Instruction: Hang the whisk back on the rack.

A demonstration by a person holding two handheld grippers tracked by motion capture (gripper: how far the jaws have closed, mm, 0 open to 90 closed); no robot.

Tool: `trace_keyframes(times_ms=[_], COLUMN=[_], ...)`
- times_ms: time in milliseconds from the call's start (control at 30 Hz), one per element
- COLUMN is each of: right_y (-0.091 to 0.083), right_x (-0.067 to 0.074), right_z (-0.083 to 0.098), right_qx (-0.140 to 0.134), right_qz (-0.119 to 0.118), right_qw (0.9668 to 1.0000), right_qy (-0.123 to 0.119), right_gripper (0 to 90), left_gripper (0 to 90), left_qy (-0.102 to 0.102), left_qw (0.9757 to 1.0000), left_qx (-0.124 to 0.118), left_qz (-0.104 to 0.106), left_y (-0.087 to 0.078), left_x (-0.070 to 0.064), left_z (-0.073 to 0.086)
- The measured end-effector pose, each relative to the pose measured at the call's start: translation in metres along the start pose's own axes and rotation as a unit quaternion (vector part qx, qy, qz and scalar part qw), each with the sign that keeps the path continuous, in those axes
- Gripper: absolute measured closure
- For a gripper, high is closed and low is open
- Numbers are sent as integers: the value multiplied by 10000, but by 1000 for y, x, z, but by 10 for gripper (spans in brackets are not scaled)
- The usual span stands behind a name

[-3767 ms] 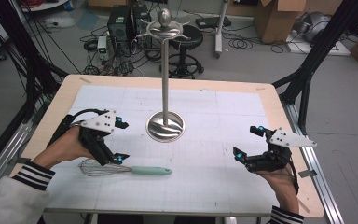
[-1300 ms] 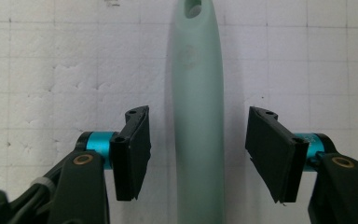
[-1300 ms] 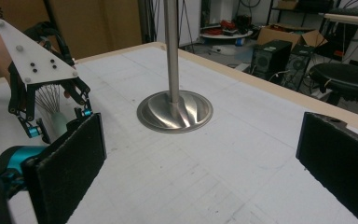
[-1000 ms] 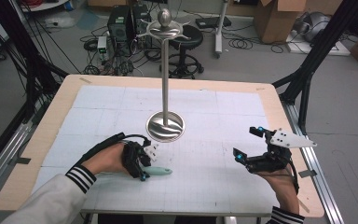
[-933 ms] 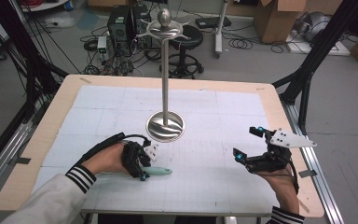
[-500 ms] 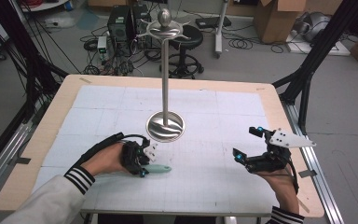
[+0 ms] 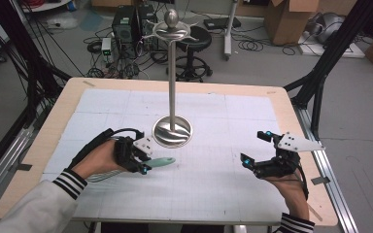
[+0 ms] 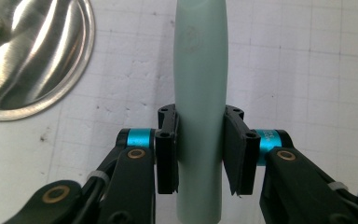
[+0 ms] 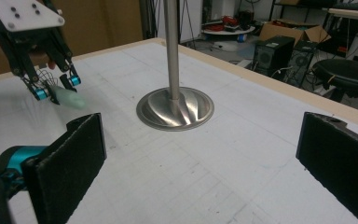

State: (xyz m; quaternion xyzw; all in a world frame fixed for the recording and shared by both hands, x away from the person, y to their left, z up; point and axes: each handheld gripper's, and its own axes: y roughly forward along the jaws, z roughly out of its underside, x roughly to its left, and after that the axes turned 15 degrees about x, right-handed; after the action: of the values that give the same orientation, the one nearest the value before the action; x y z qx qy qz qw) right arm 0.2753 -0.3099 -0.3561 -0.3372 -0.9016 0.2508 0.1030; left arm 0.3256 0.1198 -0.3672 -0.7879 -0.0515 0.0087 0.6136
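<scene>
You have two grippers on the table. Your left gripper (image 7: 143, 162), at lower left of the high view, is clamped on the one mint-green whisk handle (image 8: 199, 93), whose tip points toward the frame's centre; the jaws have just closed on it, both pads pressing its sides. The whisk's wires sit blurred behind the jaws in the right gripper view. Your right gripper (image 7: 257, 148), at lower right, stands wide with nothing between its pads. One steel stand (image 7: 172, 131) rises mid-table.
</scene>
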Motion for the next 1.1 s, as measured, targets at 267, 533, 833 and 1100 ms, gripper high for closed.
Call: trace_keyframes(times_ms=[267, 533, 833, 1100], right_y=[2, 2, 0, 0], right_x=[1, 1, 1, 1], right_z=[0, 0, 0, 0], right_qx=[35, 34, 14, 14], right_qz=[-32, -19, -20, -22], right_qw=[10000, 10000, 10000, 10000], right_qy=[28, 34, 29, 16], right_gripper=[2, 2, 2, 2], left_gripper=[686, 686, 686, 686], left_qy=[-67, -271, -447, -645], left_qw=[9989, 9957, 9884, 9813], left_qx=[-470, -889, -1452, -1815], left_qz=[-32, -42, -35, -32], left_y=[-14, -30, -50, -64], left_x=[1, 2, 5, 6], left_z=[6, 10, 15, 18])
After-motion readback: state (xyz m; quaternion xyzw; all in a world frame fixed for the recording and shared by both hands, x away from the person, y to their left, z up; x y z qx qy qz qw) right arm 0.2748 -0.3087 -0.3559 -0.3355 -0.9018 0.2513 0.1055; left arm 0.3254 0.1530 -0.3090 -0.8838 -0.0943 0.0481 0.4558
